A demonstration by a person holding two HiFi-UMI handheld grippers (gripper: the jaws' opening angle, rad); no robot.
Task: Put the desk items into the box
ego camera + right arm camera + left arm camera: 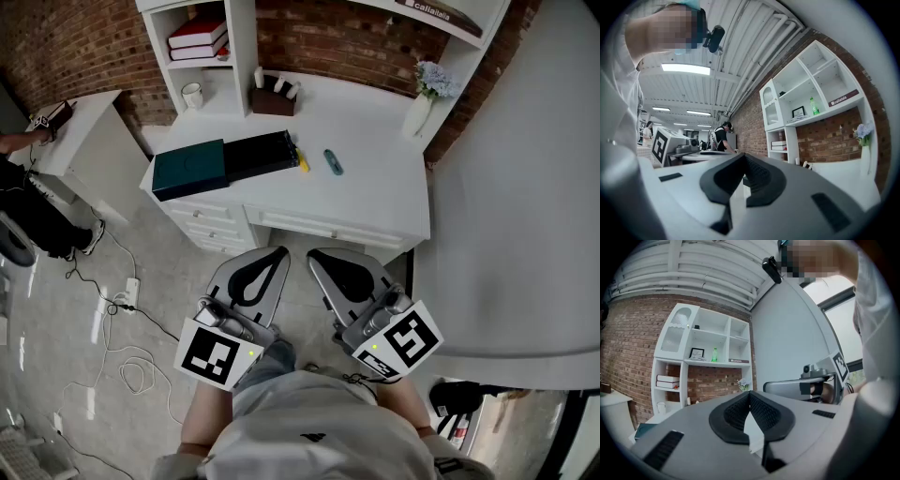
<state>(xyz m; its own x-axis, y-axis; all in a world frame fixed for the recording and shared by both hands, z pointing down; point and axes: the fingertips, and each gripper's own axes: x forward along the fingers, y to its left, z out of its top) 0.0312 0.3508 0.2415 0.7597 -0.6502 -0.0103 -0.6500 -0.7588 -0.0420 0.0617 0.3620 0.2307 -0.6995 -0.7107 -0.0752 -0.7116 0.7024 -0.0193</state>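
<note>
Left fingers: The left gripper (281,253) is held level, low down in front of the person. Its fingers (733,413) are squeezed together with nothing in them.
Right fingers: The right gripper (314,253) looks the same. Its fingers (761,180) are pressed tight and hold nothing.
Where the things are: The yellow pen (301,160) and the small blue-green thing (333,162) lie on the white desk (375,192), well apart from both grippers. The pen is right at the end of the black box (262,154). The black box touches a dark blue-green box (190,169).
How they will feel: I think both small things are light, hard and thin. They may roll or slip. It looks best to pinch each one across its middle.
Box: From here I cannot tell which part is open on top.
Edges: The blue-green box sits at the desk's front left corner. A hard push could shove it off.
Room to move: The middle of the desk is bare. A brown holder (273,101) and a mug (192,95) stand at the back. A vase of flowers (419,112) stands at the back right. A big white wall (525,187) is close on the right.
</note>
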